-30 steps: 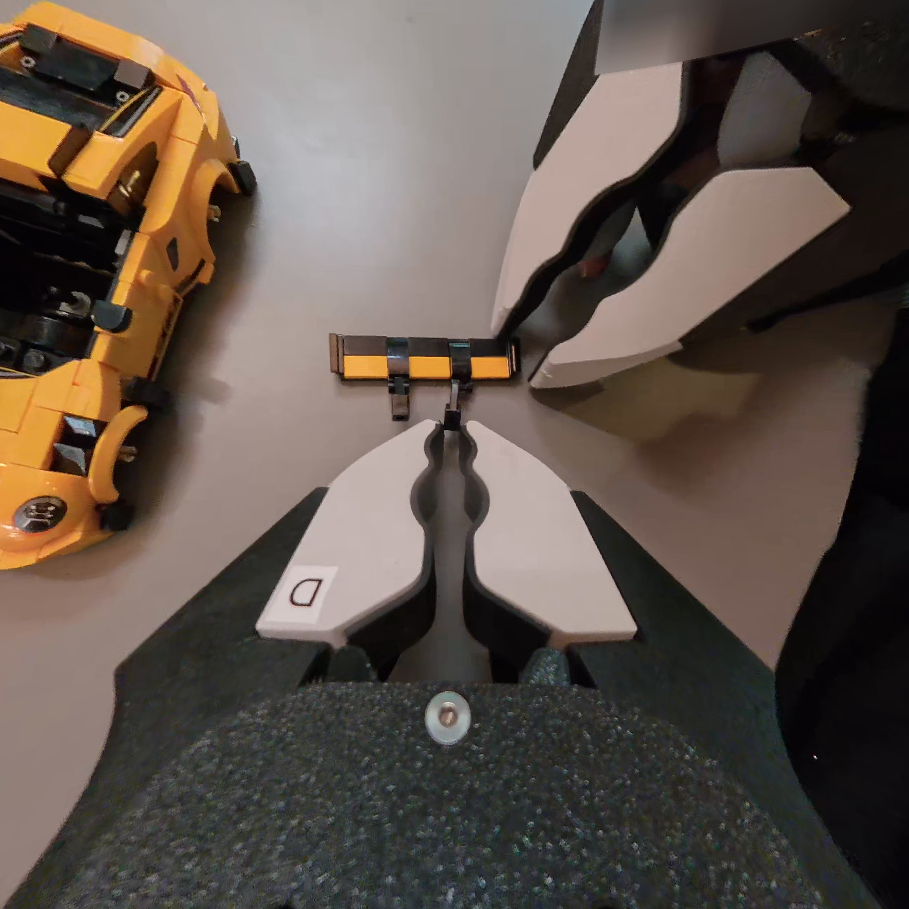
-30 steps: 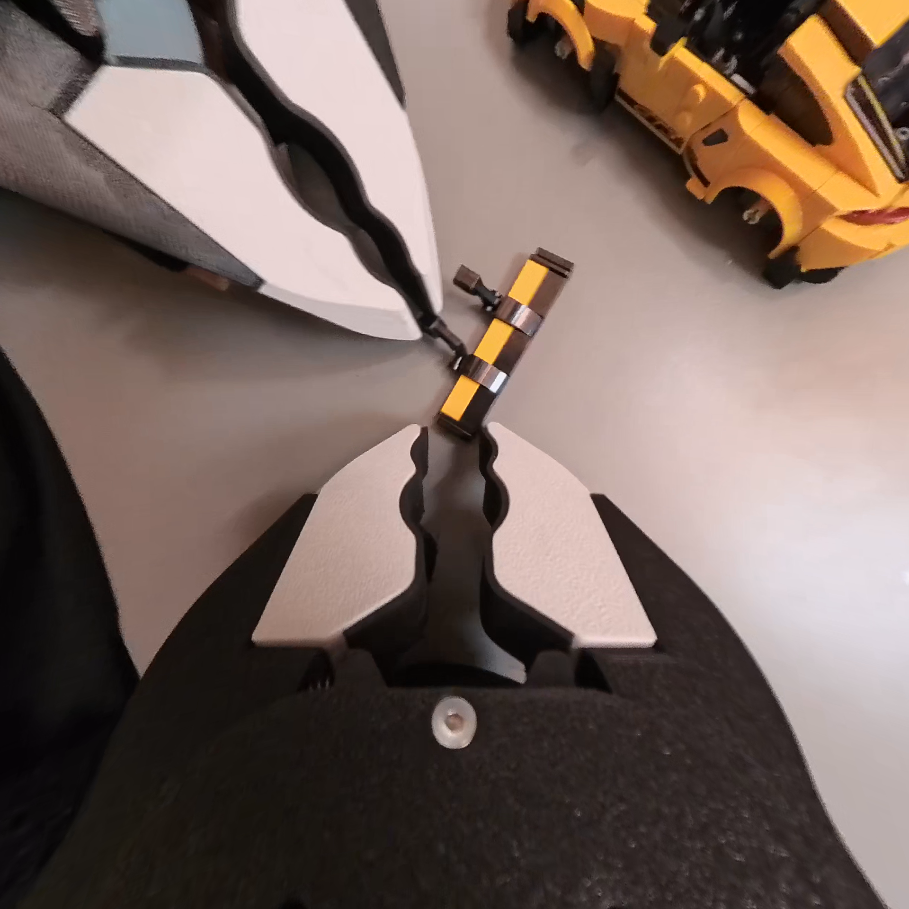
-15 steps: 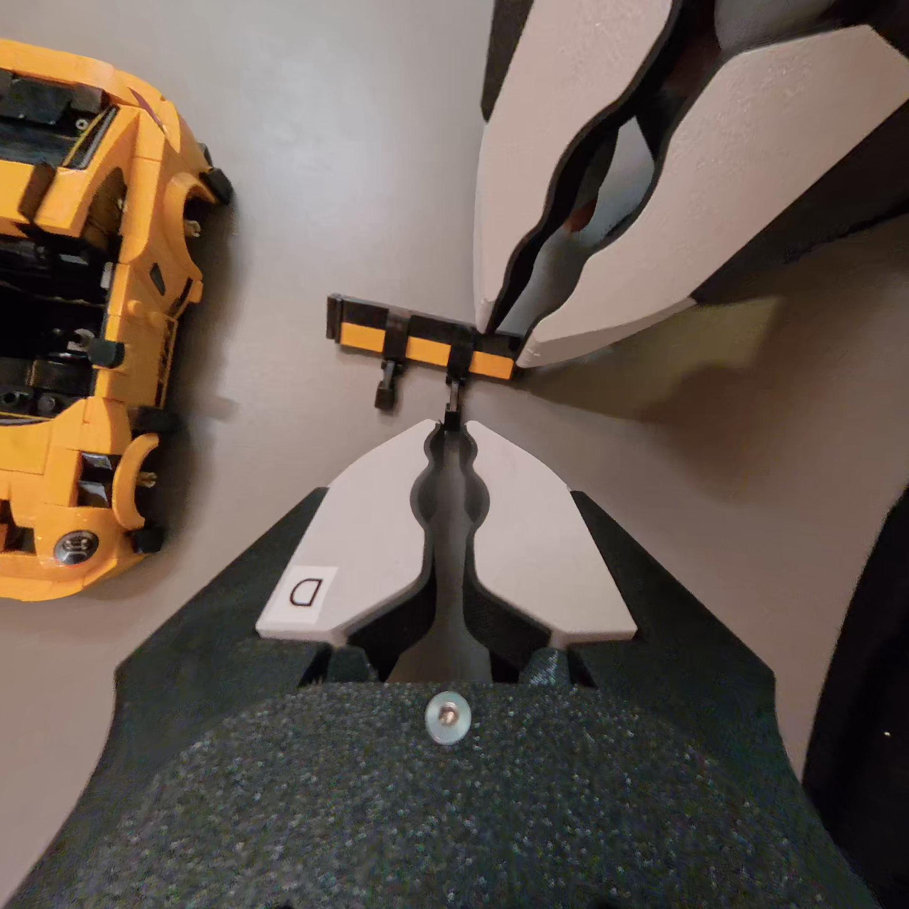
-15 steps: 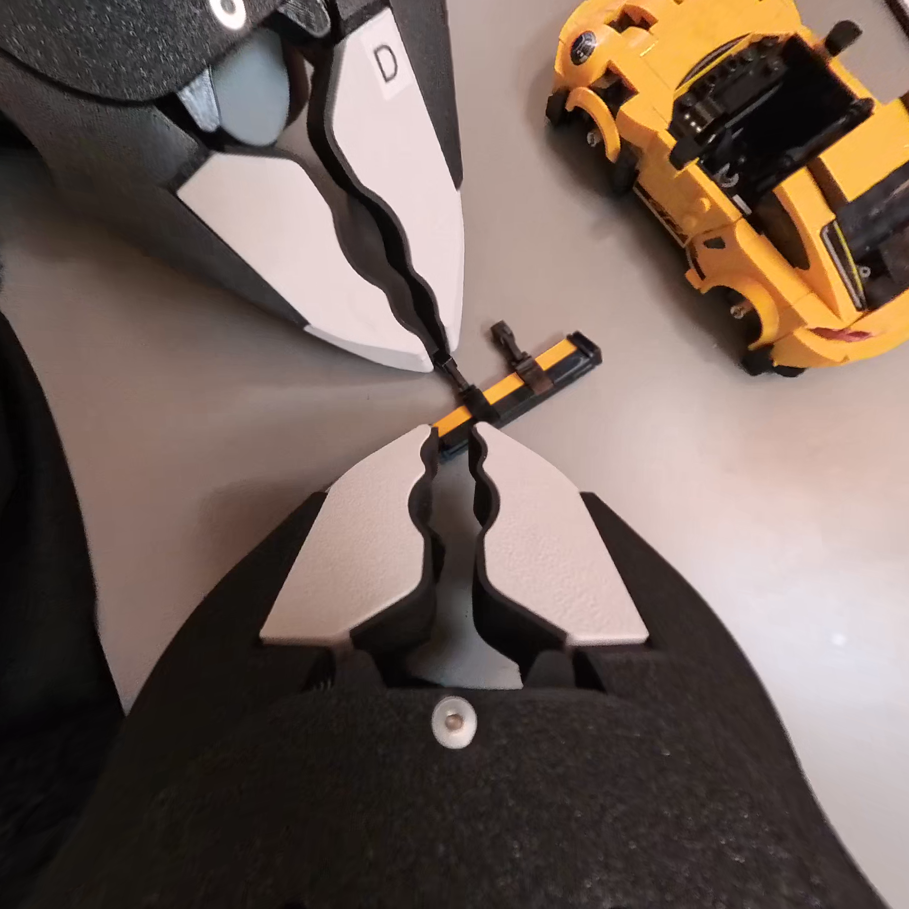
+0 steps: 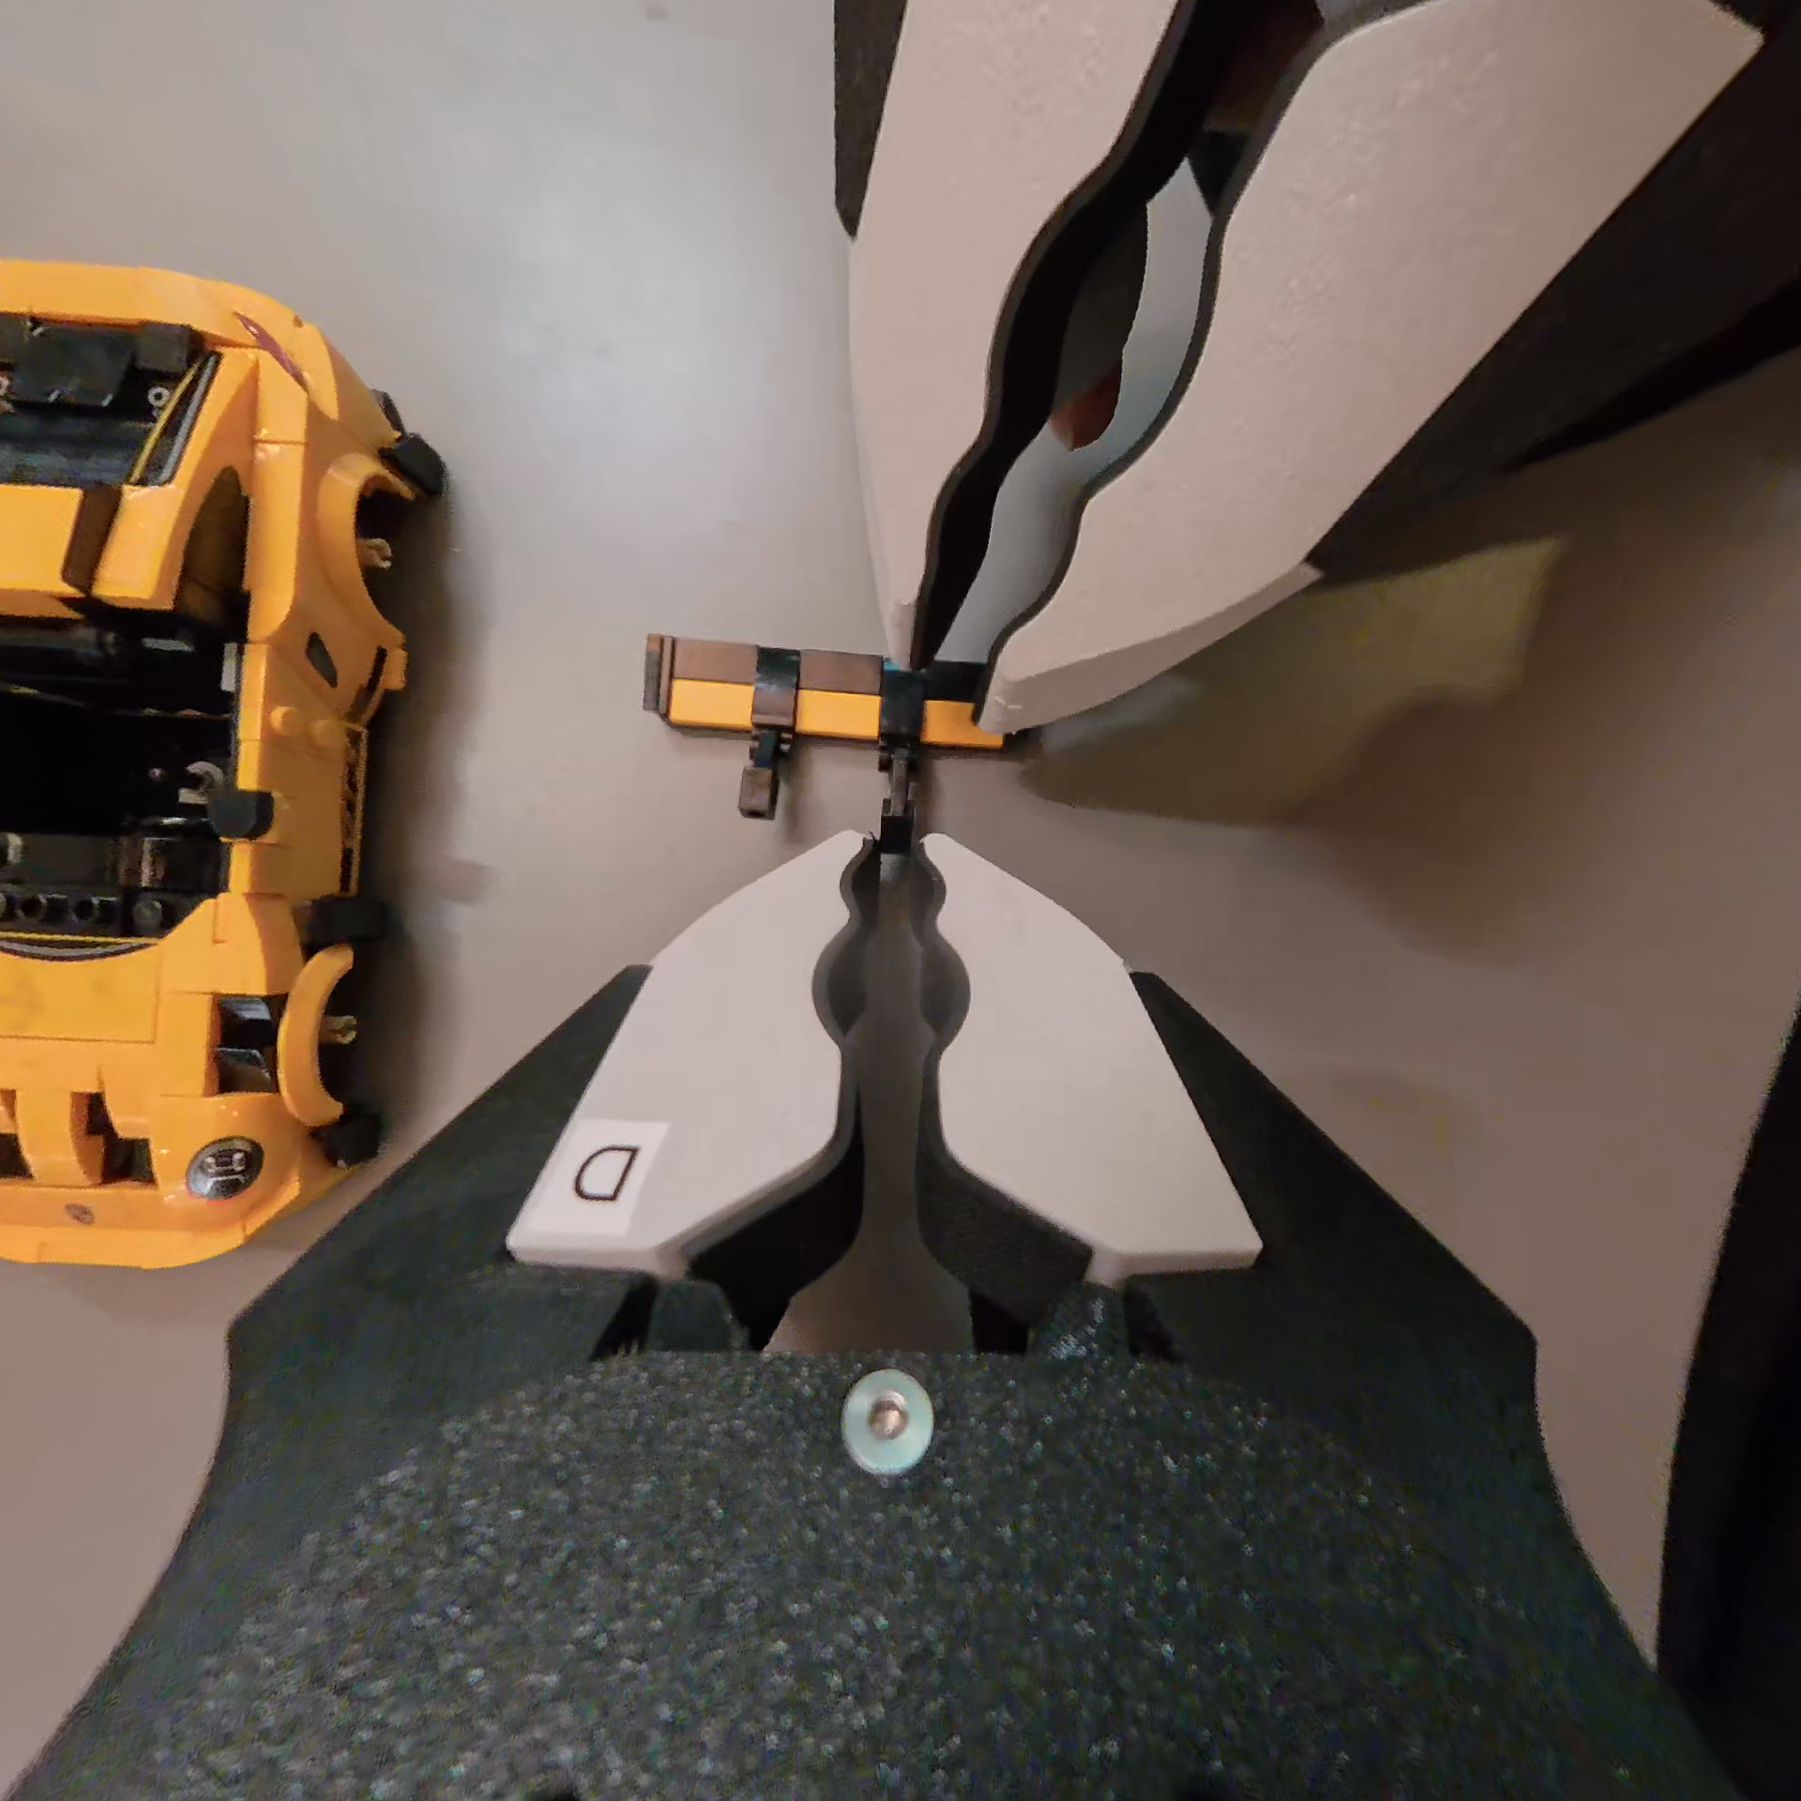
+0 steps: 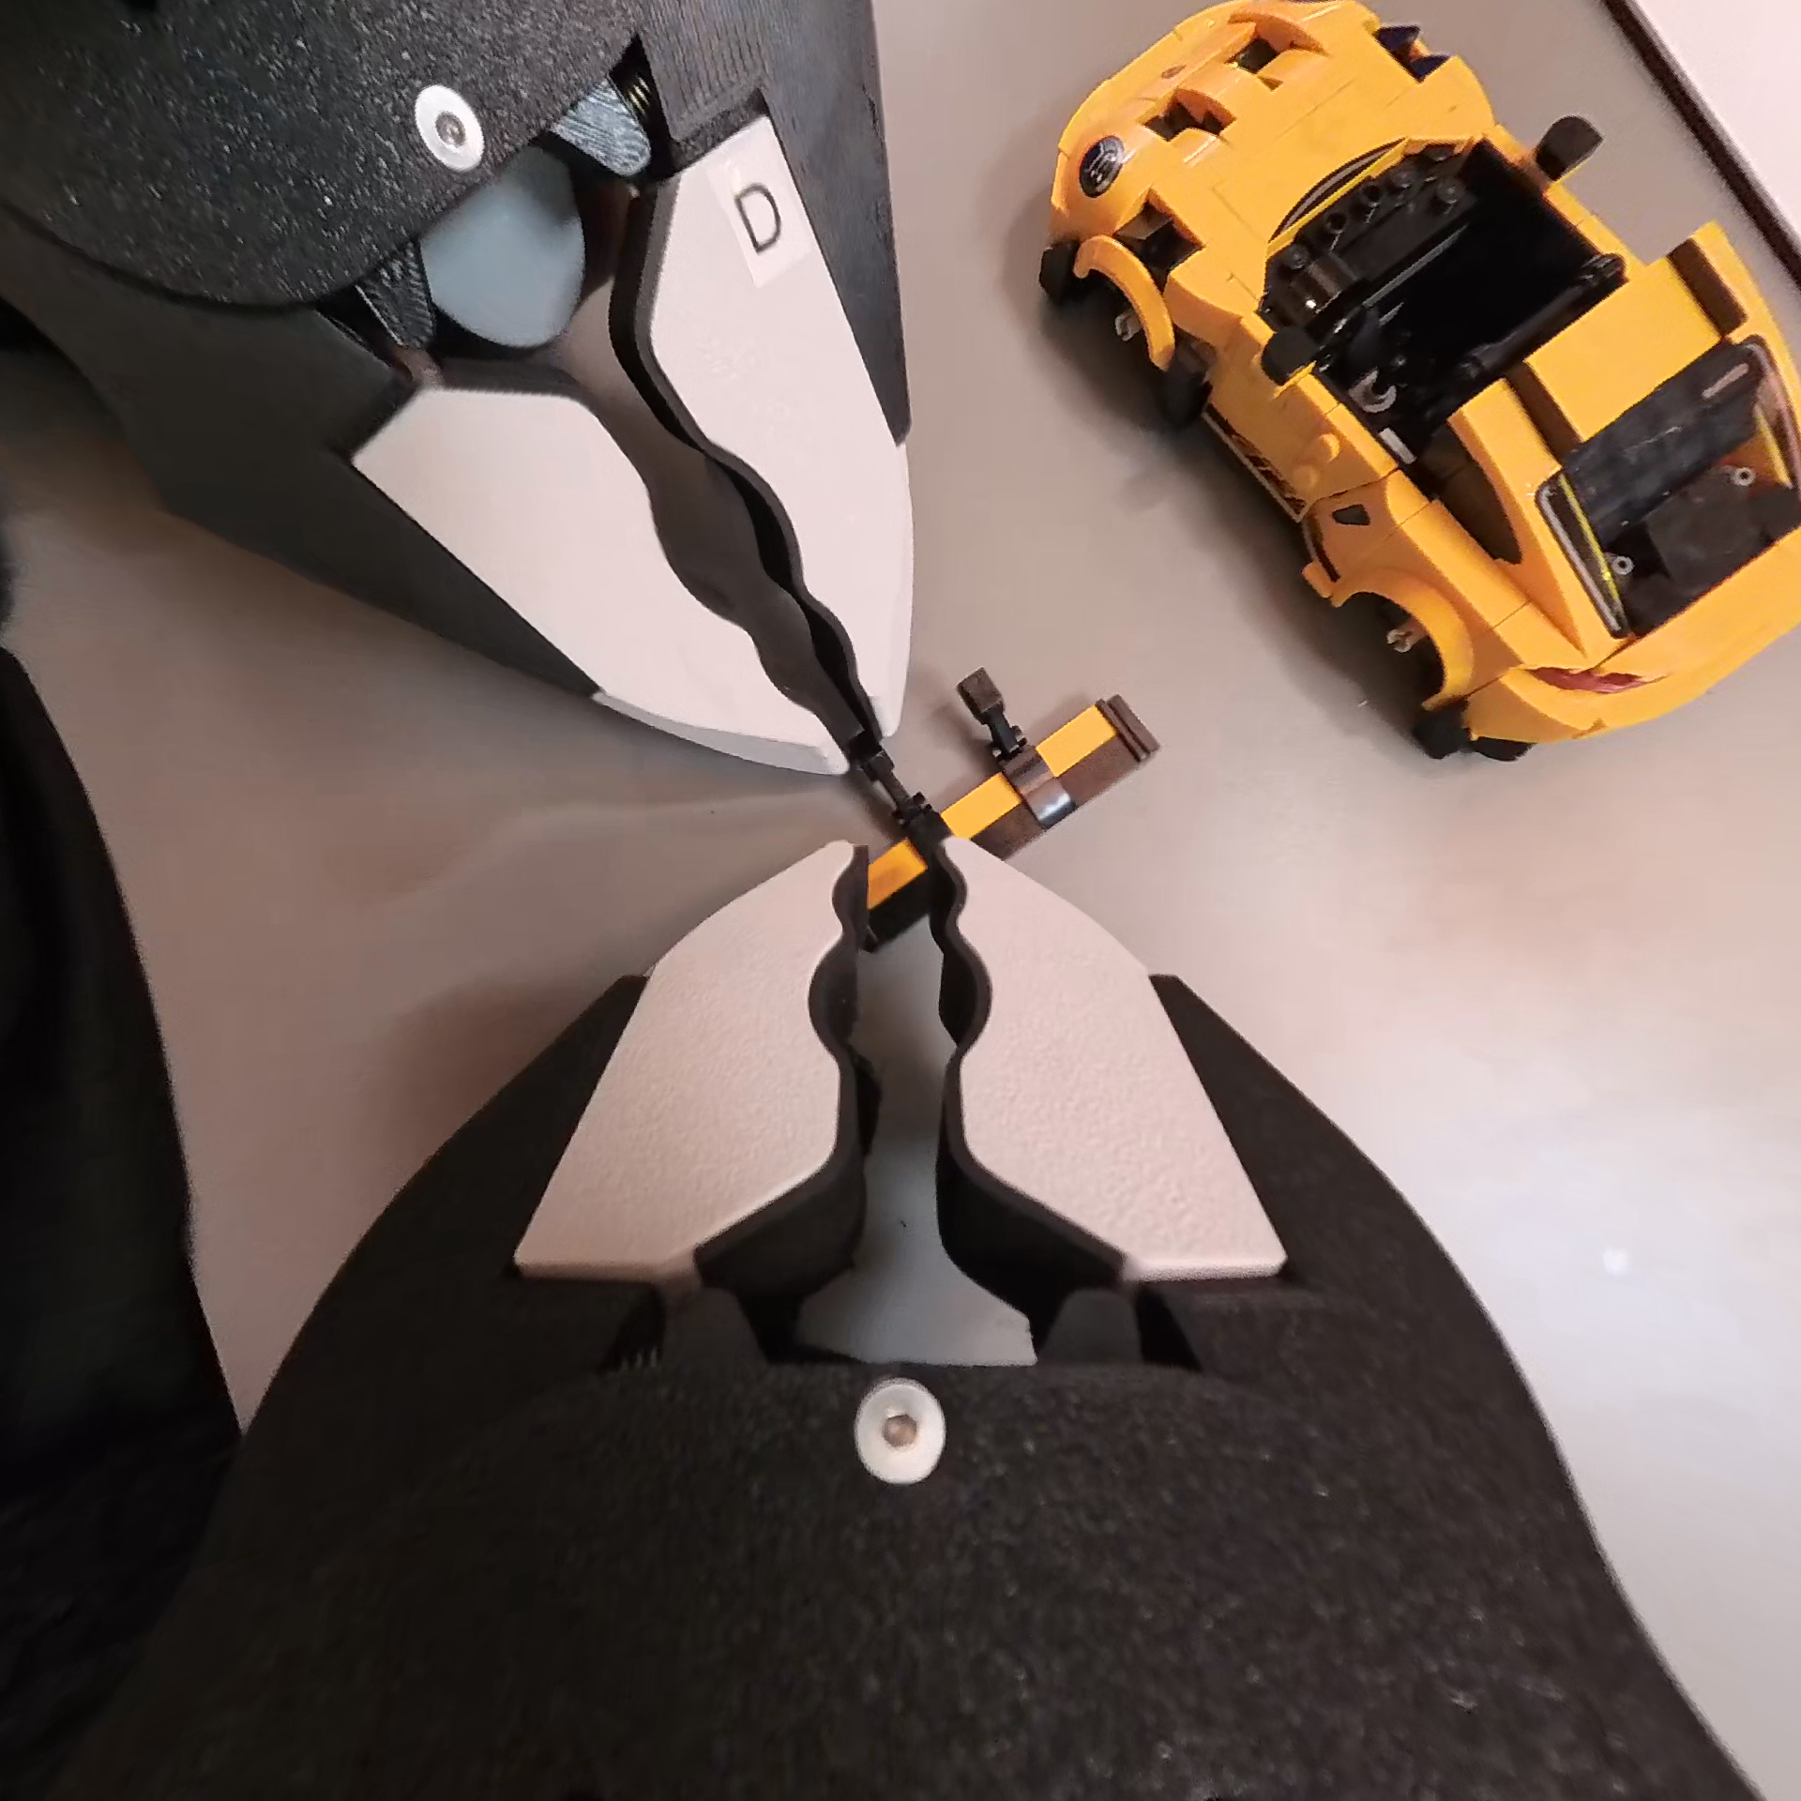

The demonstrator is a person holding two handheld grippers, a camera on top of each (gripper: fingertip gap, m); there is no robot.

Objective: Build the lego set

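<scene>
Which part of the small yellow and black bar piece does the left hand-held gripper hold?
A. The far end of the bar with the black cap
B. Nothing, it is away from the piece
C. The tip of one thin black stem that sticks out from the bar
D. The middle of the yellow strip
C: the left hand-held gripper is shut on the tip of a thin black stem that sticks out from the bar piece.

Yellow/blk car (image 6: pixel 1442 390), yellow/blk-striped bar (image 5: pixel 828 704)
</scene>
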